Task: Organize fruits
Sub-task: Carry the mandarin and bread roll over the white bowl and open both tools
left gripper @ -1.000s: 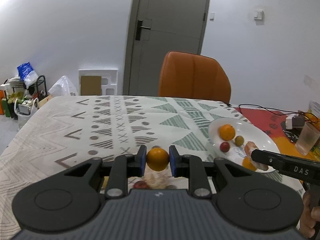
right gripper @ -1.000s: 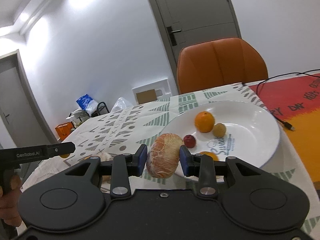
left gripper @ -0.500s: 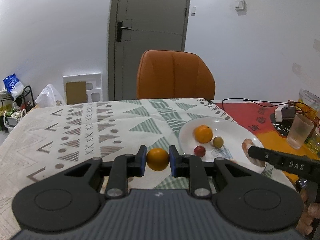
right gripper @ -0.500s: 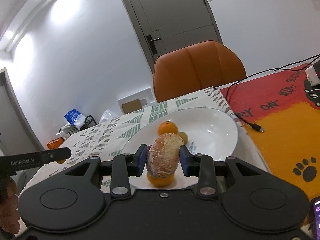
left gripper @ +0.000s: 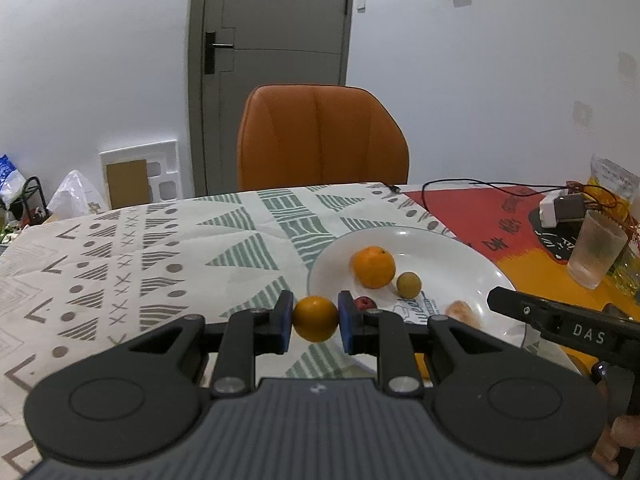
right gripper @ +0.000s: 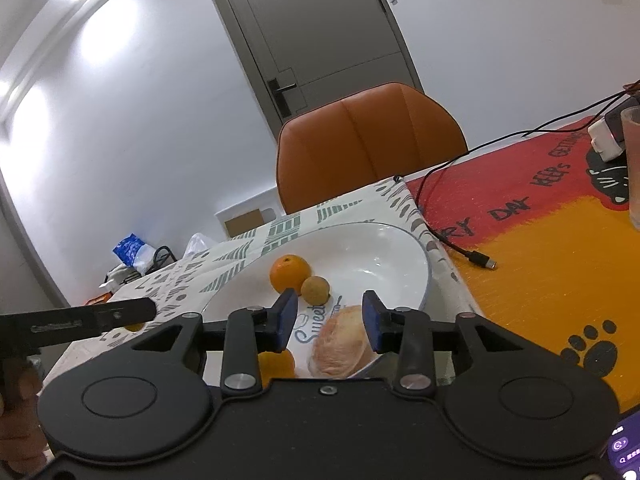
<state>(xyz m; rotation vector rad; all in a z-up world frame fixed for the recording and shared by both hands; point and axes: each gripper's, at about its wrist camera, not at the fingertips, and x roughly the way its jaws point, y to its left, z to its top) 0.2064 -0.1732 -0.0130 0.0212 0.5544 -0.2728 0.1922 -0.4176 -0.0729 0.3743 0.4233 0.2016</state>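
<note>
Two blue pads of the left gripper (left gripper: pixel 316 320) clamp a small orange (left gripper: pixel 315 318) from either side, held in the air just near of the white plate's (left gripper: pixel 448 248) left rim. On the plate lie a larger orange (left gripper: pixel 373 266), a yellow-green fruit (left gripper: pixel 409 285) just to its right, and a red fruit (left gripper: pixel 364 303) partly hidden behind the right pad. A peeled citrus (left gripper: pixel 463 312) shows at the plate's near right, beside the black finger of the right gripper (left gripper: pixel 532 314). A frosted cup (left gripper: pixel 596 254) stands far right on the red and orange mat; an orange chair (left gripper: pixel 322 138) is beyond the table.

From the right wrist, the right gripper (right gripper: pixel 330 318) has its jaws just opening, pads standing clear of the peeled citrus (right gripper: pixel 340 344), which rests low on the plate (right gripper: pixel 384 248) between and below them. The larger orange (right gripper: pixel 290 273) and yellow-green fruit (right gripper: pixel 315 289) sit farther in. Another orange (right gripper: pixel 276 364) lies near left under the finger.
</note>
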